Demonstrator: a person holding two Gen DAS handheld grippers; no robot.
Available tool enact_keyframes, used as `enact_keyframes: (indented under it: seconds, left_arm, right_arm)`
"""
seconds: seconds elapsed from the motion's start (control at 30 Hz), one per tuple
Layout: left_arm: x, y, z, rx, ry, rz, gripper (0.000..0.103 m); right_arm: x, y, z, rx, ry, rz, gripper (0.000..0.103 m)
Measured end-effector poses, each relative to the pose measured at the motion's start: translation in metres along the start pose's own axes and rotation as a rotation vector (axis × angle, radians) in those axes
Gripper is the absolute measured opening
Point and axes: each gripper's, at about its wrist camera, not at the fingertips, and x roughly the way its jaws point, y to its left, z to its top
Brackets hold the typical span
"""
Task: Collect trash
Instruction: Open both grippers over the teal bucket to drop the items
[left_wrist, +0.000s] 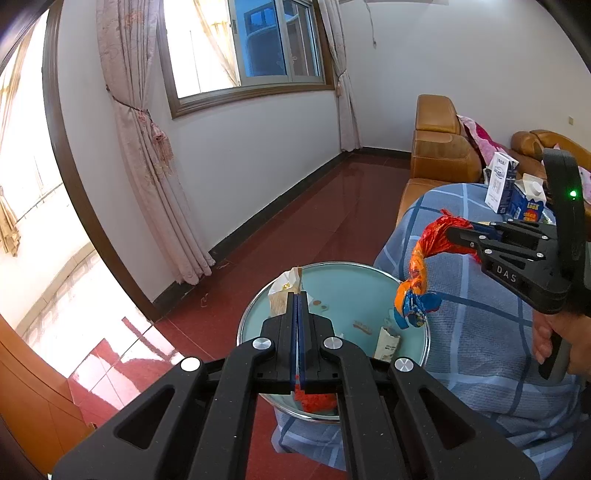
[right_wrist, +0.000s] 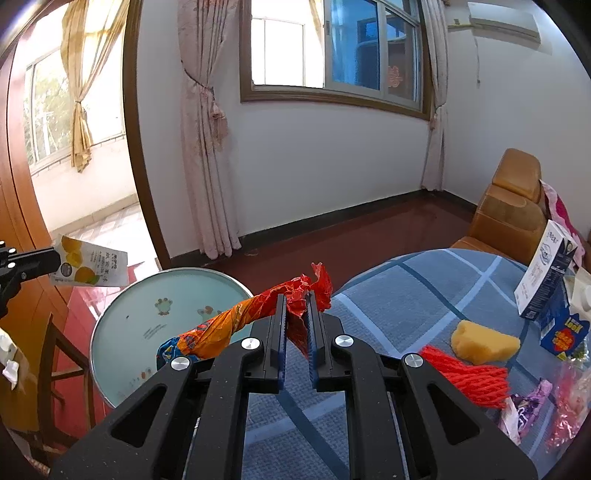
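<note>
My right gripper (right_wrist: 296, 295) is shut on a crumpled red, orange and blue snack wrapper (right_wrist: 236, 323), which hangs over the edge of a round glass tray table (right_wrist: 122, 325). In the left wrist view the wrapper (left_wrist: 419, 273) dangles from the right gripper (left_wrist: 452, 236) above the tray table (left_wrist: 354, 284). My left gripper (left_wrist: 299, 295) is shut on a white pouch with yellow fruit print (left_wrist: 282, 291), seen flat in the right wrist view (right_wrist: 90, 266) at the far left, held above the floor beside the tray table.
A table with a blue checked cloth (right_wrist: 406, 295) carries milk cartons (right_wrist: 546, 273), a yellow sponge (right_wrist: 484, 341), a red net (right_wrist: 469, 376) and small wrappers (right_wrist: 524, 410). A brown sofa (left_wrist: 439, 155) stands behind. A wooden stool (right_wrist: 55, 369) is at the left.
</note>
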Motion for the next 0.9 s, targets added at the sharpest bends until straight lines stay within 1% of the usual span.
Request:
enact_keyframes:
  seconds: [0.13, 0.2, 0.23, 0.27, 0.3, 0.33, 0.37, 0.4, 0.43, 0.47, 0.53, 0.57, 0.63, 0.8, 0.9]
  left_arm:
    - [0.000, 0.000, -0.001, -0.001, 0.005, -0.008, 0.000]
    - [0.001, -0.002, -0.001, 0.000, 0.013, -0.017, 0.001]
    - [0.002, -0.003, 0.000, -0.001, 0.013, -0.019, 0.003]
    - [0.001, -0.005, 0.000, -0.002, 0.011, -0.023, 0.004]
    - [0.001, -0.006, -0.001, -0.001, 0.011, -0.023, 0.004]
    - [0.001, -0.006, -0.001, -0.003, 0.010, -0.023, 0.008]
    - [0.002, -0.006, -0.001, -0.008, 0.008, -0.021, 0.015]
    - [0.001, -0.007, -0.001, -0.012, 0.006, -0.021, 0.030]
    - [0.001, -0.007, -0.002, -0.012, 0.003, -0.020, 0.035]
    - [0.002, -0.007, -0.002, -0.013, 0.003, -0.016, 0.037]
    - [0.002, -0.008, -0.002, -0.015, 0.003, -0.018, 0.042]
    - [0.002, -0.008, -0.002, -0.015, 0.004, -0.018, 0.043]
    - [0.003, -0.010, -0.002, -0.015, 0.005, -0.015, 0.050]
    - [0.004, -0.016, -0.003, -0.006, 0.018, -0.030, 0.052]
    - [0.007, -0.026, -0.004, 0.013, 0.025, -0.044, 0.054]
  right_arm:
    - [0.000, 0.002, -0.001, -0.001, 0.000, 0.010, 0.011]
    - [0.000, 0.003, 0.000, -0.002, 0.003, 0.032, 0.013]
    - [0.000, 0.004, 0.000, -0.004, 0.002, 0.046, 0.019]
    - [0.000, 0.006, -0.001, -0.007, 0.003, 0.052, 0.036]
    - [0.000, 0.007, -0.001, -0.006, 0.003, 0.059, 0.042]
    - [-0.001, 0.007, -0.001, -0.006, 0.002, 0.063, 0.042]
    - [-0.001, 0.009, -0.002, -0.012, 0.005, 0.059, 0.043]
    - [-0.002, 0.010, -0.002, -0.016, 0.004, 0.054, 0.046]
    - [-0.003, 0.011, -0.002, -0.019, 0.003, 0.047, 0.050]
    - [-0.005, 0.011, -0.002, -0.024, -0.001, 0.031, 0.055]
    - [-0.009, 0.012, -0.002, -0.045, -0.003, -0.027, 0.055]
    - [-0.010, 0.013, -0.002, -0.050, 0.000, -0.039, 0.055]
    - [-0.013, 0.013, -0.002, -0.057, 0.003, -0.058, 0.056]
    - [-0.030, 0.002, -0.007, -0.051, 0.016, -0.083, 0.058]
    - [-0.053, -0.013, -0.016, -0.041, 0.026, -0.132, 0.059]
